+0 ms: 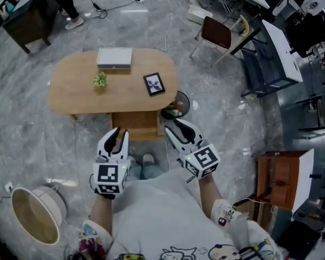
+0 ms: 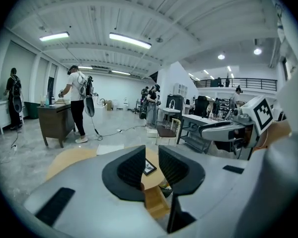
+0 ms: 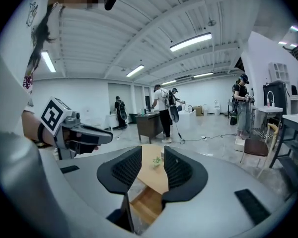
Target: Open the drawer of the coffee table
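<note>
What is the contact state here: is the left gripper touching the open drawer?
Apart. The left gripper view shows the left gripper's jaws open and empty, with the drawer small and far below, seen through the gap between them.

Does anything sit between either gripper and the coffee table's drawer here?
Nothing visible does. The left gripper and right gripper hang in open air, jaws apart and empty, facing the drawer, which juts from under the coffee table. A round dark object stands at the drawer's right, not before it.
</note>
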`<action>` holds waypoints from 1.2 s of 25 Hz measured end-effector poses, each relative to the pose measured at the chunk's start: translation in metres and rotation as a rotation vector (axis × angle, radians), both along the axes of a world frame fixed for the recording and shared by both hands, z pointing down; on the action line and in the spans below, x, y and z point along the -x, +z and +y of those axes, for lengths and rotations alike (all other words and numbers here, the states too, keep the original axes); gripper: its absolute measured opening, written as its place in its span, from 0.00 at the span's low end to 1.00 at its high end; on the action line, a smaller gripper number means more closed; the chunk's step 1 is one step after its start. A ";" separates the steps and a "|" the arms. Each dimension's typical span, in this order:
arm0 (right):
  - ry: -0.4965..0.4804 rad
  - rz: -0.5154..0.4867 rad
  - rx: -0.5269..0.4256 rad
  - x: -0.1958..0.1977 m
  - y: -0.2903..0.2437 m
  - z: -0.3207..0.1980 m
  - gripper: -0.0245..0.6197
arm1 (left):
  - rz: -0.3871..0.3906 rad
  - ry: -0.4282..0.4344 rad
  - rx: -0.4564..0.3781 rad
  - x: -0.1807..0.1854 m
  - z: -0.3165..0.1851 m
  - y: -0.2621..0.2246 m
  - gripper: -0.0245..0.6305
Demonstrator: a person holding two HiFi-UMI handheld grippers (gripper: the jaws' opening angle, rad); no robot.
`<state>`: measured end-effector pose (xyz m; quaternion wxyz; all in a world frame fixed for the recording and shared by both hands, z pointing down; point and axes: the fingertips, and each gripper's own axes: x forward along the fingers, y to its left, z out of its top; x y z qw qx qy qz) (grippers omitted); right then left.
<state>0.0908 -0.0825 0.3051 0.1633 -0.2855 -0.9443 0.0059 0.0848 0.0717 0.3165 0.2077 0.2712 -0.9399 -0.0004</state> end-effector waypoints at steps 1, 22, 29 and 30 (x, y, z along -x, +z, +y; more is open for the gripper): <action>0.000 -0.013 0.007 0.000 -0.005 -0.002 0.23 | -0.005 0.000 -0.004 0.000 0.000 -0.005 0.15; 0.040 -0.080 0.046 -0.013 -0.031 -0.014 0.04 | -0.052 -0.057 -0.081 -0.020 0.016 -0.033 0.06; 0.040 -0.068 0.025 -0.020 -0.024 -0.014 0.04 | -0.045 -0.066 -0.074 -0.026 0.016 -0.027 0.05; 0.041 -0.068 0.021 -0.021 -0.024 -0.015 0.04 | -0.043 -0.066 -0.074 -0.027 0.016 -0.027 0.04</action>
